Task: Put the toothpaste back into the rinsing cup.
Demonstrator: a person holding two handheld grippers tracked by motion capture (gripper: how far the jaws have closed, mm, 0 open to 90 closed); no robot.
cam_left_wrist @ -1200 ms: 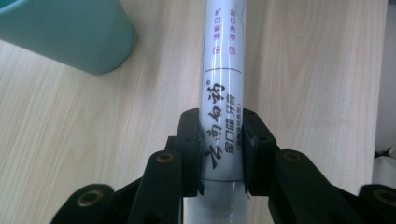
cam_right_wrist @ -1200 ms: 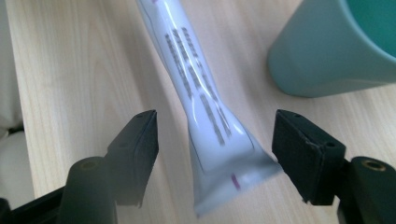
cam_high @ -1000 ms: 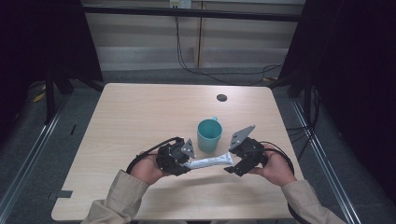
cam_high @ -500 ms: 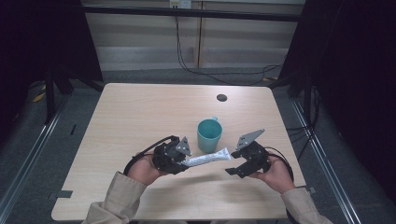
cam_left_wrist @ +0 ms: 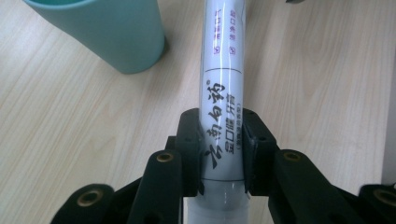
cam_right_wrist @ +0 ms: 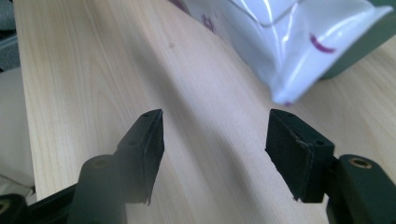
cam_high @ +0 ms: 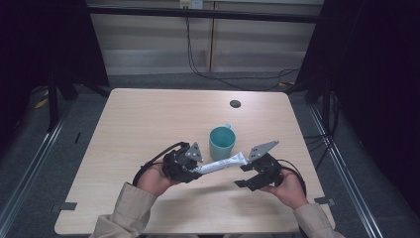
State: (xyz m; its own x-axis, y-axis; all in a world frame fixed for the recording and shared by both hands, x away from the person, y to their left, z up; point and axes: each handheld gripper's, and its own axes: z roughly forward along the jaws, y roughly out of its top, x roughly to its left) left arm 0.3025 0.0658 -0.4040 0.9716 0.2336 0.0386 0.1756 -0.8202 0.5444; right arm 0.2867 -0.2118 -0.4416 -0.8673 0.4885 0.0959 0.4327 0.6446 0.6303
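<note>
Toothpaste tube [cam_left_wrist: 223, 93], white with black characters printed along it, is pinched near its lower end between the two black jaws of the left gripper [cam_left_wrist: 223, 149], whose pads press against both sides of the tube. In the left gripper view the tube runs straight up and away from the jaws, above the pale wooden table [cam_left_wrist: 70, 116], with the teal cup [cam_left_wrist: 112, 32] standing on the wood up and to the left of it. From the high view the left gripper [cam_high: 190, 166] sits in the person's left hand [cam_high: 153, 178] over the near half of the table, and the tube [cam_high: 223, 163] reaches from it toward the right, its flat crimped end just in front of the cup [cam_high: 221, 142]. The right gripper [cam_high: 250, 174], in the right hand [cam_high: 287, 186], is just beyond that free end, apart from it. In the right gripper view its jaws stand wide apart with nothing between them [cam_right_wrist: 215, 140], and the tube's crimped end [cam_right_wrist: 299, 51] hangs above and slightly right of the gap, over the table. A small dark round spot [cam_high: 235, 103] lies on the far part of the tabletop, well apart from the cup. Cables [cam_high: 198, 54] trail across the floor behind the table.
</note>
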